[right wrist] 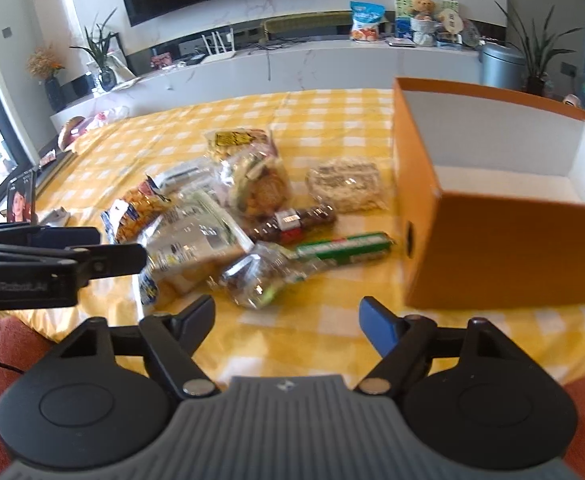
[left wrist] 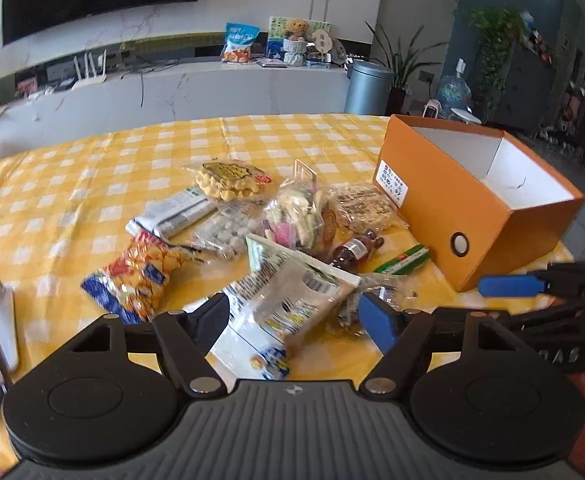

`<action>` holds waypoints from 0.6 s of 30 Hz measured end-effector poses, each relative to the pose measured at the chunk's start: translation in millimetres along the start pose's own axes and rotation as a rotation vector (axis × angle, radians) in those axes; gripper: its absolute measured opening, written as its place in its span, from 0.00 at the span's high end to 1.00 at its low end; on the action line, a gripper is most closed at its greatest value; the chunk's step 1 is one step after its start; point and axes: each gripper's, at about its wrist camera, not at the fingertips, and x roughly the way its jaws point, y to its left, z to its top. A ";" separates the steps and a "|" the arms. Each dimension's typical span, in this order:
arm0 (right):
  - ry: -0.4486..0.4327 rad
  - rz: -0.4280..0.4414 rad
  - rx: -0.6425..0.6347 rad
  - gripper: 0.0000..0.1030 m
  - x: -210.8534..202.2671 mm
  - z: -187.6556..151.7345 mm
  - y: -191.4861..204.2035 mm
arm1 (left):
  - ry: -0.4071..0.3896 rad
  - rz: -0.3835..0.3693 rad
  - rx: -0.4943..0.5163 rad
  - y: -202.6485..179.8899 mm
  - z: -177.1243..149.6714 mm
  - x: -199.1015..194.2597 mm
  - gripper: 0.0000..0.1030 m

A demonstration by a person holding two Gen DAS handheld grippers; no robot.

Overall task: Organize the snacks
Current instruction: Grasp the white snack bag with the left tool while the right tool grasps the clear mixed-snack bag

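While the left wrist view catches a blue-orange snack bag (left wrist: 132,280) at the pile's left edge, only the right view shows the phone (right wrist: 22,197) there. Both claws, left gripper (left wrist: 294,316) and right gripper (right wrist: 288,316), hang released, gripping nothing, snack pile mid-table, orange box (right wrist: 492,248) empty at the right edge.

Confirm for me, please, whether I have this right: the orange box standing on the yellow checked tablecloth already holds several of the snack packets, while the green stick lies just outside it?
Not quite: the orange box is empty, and its white inside shows bare in the right wrist view. The snack packets are all piled on the yellow checked tablecloth beside it. The green stick does lie just outside the box.
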 end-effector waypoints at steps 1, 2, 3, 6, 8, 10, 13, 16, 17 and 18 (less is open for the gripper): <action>-0.004 0.004 -0.002 0.33 2.6 3.7 1.7 | -0.011 0.011 0.030 -0.1 0.9 3.1 0.10; -0.010 0.012 -0.006 0.33 5.2 8.0 3.4 | -0.019 0.016 0.058 0.7 1.9 5.4 0.06; -0.018 0.016 -0.010 0.34 7.7 12.2 4.8 | -0.022 0.011 0.083 1.6 3.2 7.6 0.05; -0.033 0.015 -0.032 0.34 15.7 23.5 9.1 | -0.009 -0.007 0.154 3.7 4.3 17.8 0.00; -0.030 0.014 -0.042 0.36 22.1 28.3 10.2 | 0.020 -0.007 0.211 1.6 3.6 26.9 0.00; -0.018 0.016 -0.042 0.36 29.4 31.3 10.4 | 0.052 -0.009 0.270 -1.3 1.2 38.2 0.00; 0.010 0.028 -0.029 0.36 39.7 32.7 9.4 | 0.085 0.003 0.313 -2.1 -1.8 53.6 0.00; 0.028 0.036 -0.029 0.36 47.4 31.7 10.2 | 0.098 0.025 0.338 -1.2 -4.2 66.3 0.00; 0.034 0.038 -0.031 0.36 49.6 31.6 10.4 | 0.099 0.020 0.350 -1.5 -4.4 69.4 0.00; 0.038 0.039 -0.034 0.36 52.3 31.3 10.6 | 0.097 0.012 0.355 -2.0 -4.6 71.6 0.00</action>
